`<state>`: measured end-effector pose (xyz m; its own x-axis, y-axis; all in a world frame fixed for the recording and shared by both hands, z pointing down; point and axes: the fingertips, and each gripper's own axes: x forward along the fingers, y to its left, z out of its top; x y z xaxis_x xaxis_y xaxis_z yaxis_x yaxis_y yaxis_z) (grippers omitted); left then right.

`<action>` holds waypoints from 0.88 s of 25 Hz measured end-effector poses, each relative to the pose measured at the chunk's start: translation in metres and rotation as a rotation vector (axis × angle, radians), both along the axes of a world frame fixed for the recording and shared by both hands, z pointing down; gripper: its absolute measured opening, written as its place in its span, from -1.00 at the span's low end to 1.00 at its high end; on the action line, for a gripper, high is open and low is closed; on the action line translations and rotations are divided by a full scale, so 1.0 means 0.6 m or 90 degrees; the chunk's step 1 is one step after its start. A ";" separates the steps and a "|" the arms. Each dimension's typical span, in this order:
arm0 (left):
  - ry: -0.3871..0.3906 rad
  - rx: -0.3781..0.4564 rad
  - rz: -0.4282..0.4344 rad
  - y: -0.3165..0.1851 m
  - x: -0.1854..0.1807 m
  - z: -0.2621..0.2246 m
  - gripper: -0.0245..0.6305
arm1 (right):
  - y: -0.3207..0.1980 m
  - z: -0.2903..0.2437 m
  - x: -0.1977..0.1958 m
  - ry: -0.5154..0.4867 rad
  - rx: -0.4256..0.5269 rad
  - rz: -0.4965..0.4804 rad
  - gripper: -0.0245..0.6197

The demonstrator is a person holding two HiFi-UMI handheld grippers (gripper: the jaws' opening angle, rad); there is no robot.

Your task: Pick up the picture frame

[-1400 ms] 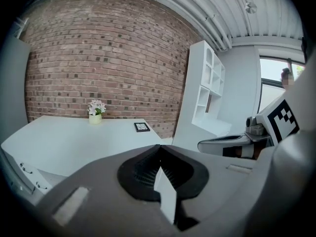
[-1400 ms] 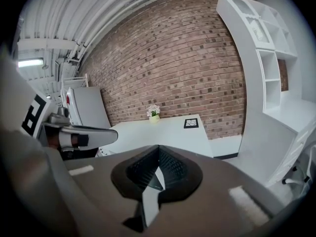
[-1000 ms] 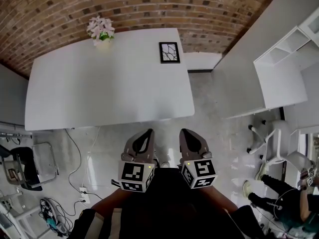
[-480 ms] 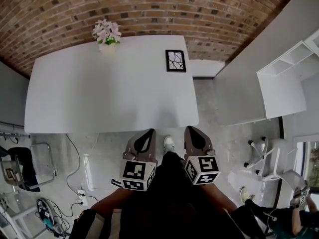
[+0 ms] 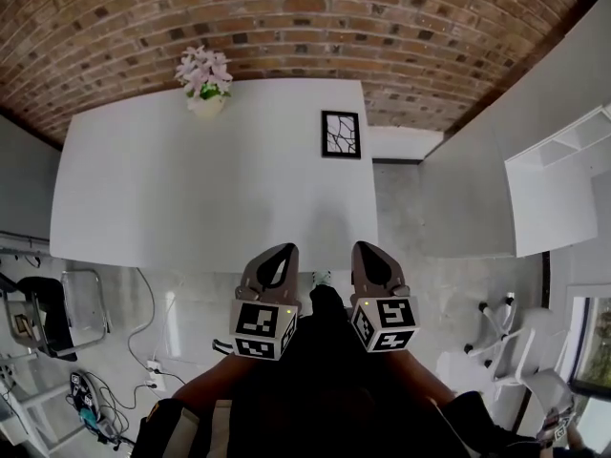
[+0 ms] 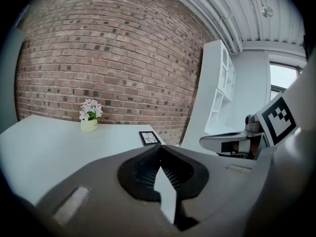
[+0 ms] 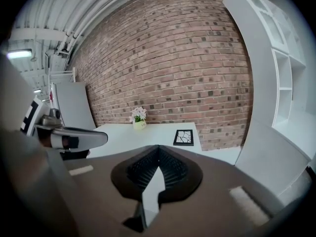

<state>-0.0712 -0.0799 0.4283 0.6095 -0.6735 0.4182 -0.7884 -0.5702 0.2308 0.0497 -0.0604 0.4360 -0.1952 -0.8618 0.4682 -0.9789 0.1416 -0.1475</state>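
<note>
Head view, nearest the camera: the person's dark-clad arms [image 5: 325, 389] carry two grippers side by side, each topped by a cube with square markers, the left cube [image 5: 261, 330] and the right cube [image 5: 385, 324]. The left gripper [image 5: 277, 254] is clenched and empty; in the left gripper view its ribbed pads [image 6: 148, 168] meet at the tip [image 6: 159, 147] with nothing between them. The right gripper [image 5: 368, 252] is likewise clenched and empty; in the right gripper view its jaws [image 7: 158, 148] close to a point on no object. Both grippers point forward and somewhat downward, and their tips show against the near edge of a white table [image 5: 191, 198], with grey floor [image 5: 410, 284] beneath and to the right. The picture frame [image 5: 341, 134], black-edged with a branching line pattern, lies flat near the table's far right corner, well apart from both grippers; it appears beyond the closed jaws in the left gripper view [image 6: 149, 138] and in the right gripper view [image 7: 184, 137]. A pot of pale pink flowers [image 5: 203, 76] stands at the far edge of the table, left of the frame and apart from it. A brick wall [image 5: 286, 17] closes the scene behind the table, and a white shelving unit [image 5: 563, 189] stands to the right.
</note>
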 end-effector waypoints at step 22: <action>-0.007 -0.082 -0.028 -0.262 0.153 0.111 -0.91 | -0.258 0.115 0.129 0.020 -0.072 -0.041 -0.92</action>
<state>0.0207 -0.2374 0.4948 0.5754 -0.6397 0.5097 -0.8149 -0.5014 0.2907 0.1270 -0.2154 0.5050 -0.2313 -0.7898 0.5680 -0.9729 0.1879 -0.1348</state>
